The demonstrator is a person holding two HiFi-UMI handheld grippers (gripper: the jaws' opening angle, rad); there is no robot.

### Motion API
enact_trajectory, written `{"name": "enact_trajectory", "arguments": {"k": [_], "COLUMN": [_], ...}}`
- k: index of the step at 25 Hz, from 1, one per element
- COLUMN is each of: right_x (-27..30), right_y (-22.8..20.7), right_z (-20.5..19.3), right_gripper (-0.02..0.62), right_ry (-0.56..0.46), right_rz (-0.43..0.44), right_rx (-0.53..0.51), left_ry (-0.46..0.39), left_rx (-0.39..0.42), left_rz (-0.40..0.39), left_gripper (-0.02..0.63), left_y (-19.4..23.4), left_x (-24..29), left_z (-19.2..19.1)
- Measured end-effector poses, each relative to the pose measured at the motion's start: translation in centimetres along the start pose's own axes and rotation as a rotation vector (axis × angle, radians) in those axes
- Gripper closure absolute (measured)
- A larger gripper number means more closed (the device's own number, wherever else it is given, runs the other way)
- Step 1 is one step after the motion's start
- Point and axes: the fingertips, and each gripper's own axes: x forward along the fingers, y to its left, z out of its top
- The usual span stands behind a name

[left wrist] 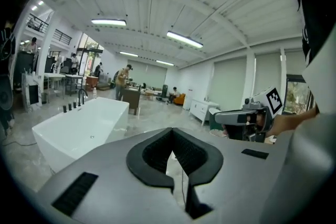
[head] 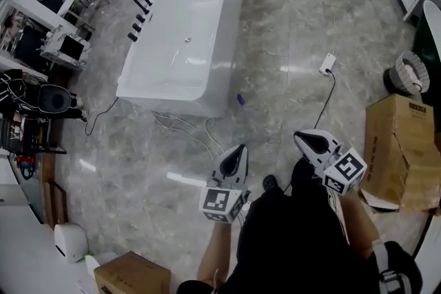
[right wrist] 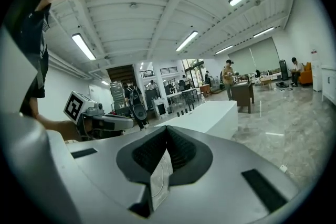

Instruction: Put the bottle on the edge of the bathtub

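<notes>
On the floor, just beside the near corner of the bathtub, the blue bottle is seen. Well apart from it, the left gripper and right gripper are held with jaws closed together, nothing gripped in either.

white bathtub with black taps, pale grey marbled floor, small blue object, brown cardboard box, grey left gripper and right gripper, black pads, black-and-white square-patterned cubes, black clothing
</notes>
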Motion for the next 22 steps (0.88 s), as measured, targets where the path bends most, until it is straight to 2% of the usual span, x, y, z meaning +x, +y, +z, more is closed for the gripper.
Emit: {"name": "enact_trajectory", "arguments": {"k": [6, 10, 17, 22], "right_x": [-4.9, -7.1, -9.0, -9.3], "right_y": [3.4, 3.6, 4.5, 5.8], "right_z": [0.8, 1.1, -0.2, -0.9], "right_gripper": [0.583, 0.583, 0.583, 0.582], "right_ry": [-0.054, -0.059, -0.064, -0.062], "right_rz": [0.003, -0.015, -0.065, -0.054], "right_rx": [-0.035, -0.056, -0.032, -0.029], "left_ry": [-0.057, -0.089, -0.046, -0.025], "left_rx": [-0.004, -0.015, 0.001, 0.014], "left_rz": [-0.027, -0.048, -0.093, -0.121], "left_gripper": [0.594, 0.594, 0.594, 0.594], "left_y": [-4.0, -6.4, -8.7, -9.4], "left_x": [-3.4, -3.4, -4.6, -5.3], "left_z": [1.3, 2.4, 1.0, 0.1]}}
